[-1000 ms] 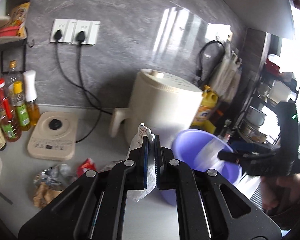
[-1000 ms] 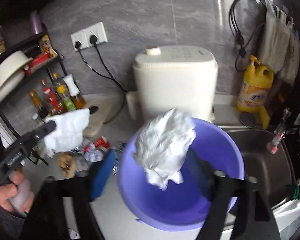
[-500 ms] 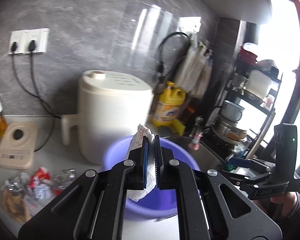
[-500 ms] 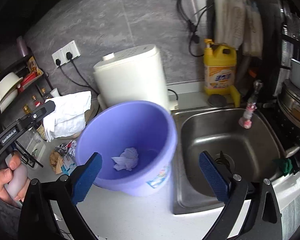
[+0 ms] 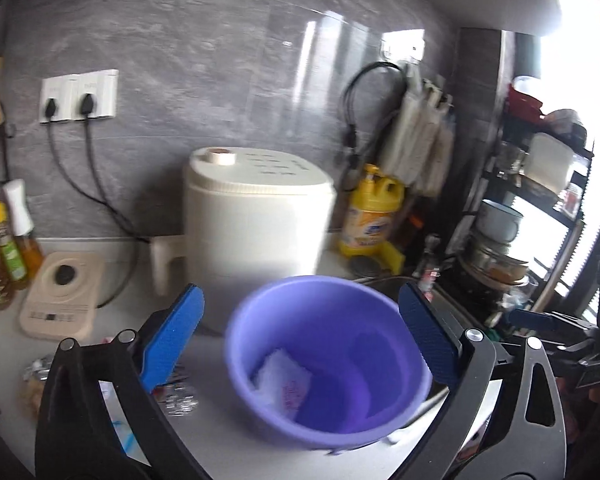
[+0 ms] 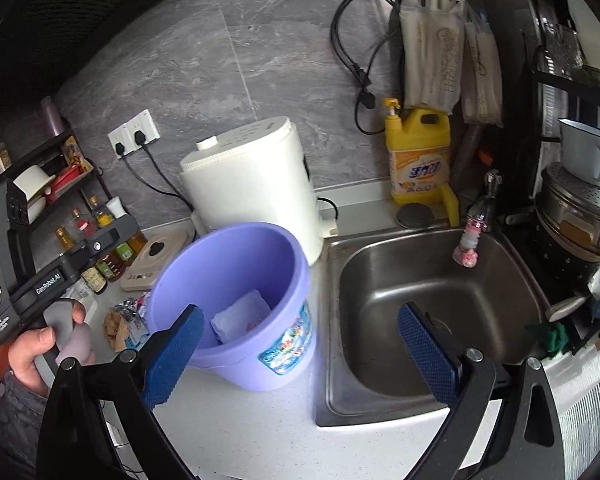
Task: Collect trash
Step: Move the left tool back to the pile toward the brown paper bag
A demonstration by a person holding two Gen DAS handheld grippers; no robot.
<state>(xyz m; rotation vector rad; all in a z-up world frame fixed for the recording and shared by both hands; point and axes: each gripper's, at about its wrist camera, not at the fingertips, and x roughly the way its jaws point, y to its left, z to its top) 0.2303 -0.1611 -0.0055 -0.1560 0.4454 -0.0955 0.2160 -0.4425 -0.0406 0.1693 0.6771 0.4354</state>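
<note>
A purple bucket (image 5: pixel 380 340) stands on the white counter beside the sink; in the right wrist view its wall (image 6: pixel 236 264) is left of centre. A white tissue (image 5: pixel 282 376) lies at its bottom, also visible from the right wrist (image 6: pixel 242 316). My left gripper (image 5: pixel 300 292) hovers over the bucket's rim, its jaws opening wide with nothing between the pads. My right gripper (image 6: pixel 300 310) stands open and empty above the counter between bucket and sink. Crumpled wrappers (image 5: pixel 176 392) lie on the counter left of the bucket (image 6: pixel 124 320).
A cream cooker (image 5: pixel 256 220) stands behind the bucket, with a yellow detergent bottle (image 6: pixel 418 160) and steel sink (image 6: pixel 420 280) to its right. Sauce bottles (image 5: pixel 4 248) and a flat cream appliance (image 5: pixel 60 296) sit at the left. A pot rack (image 6: pixel 580 208) fills the right.
The left jaws opened and the white tissue they held dropped into the bucket. The right gripper, which let its own tissue fall a second ago, shifted right towards the sink.
</note>
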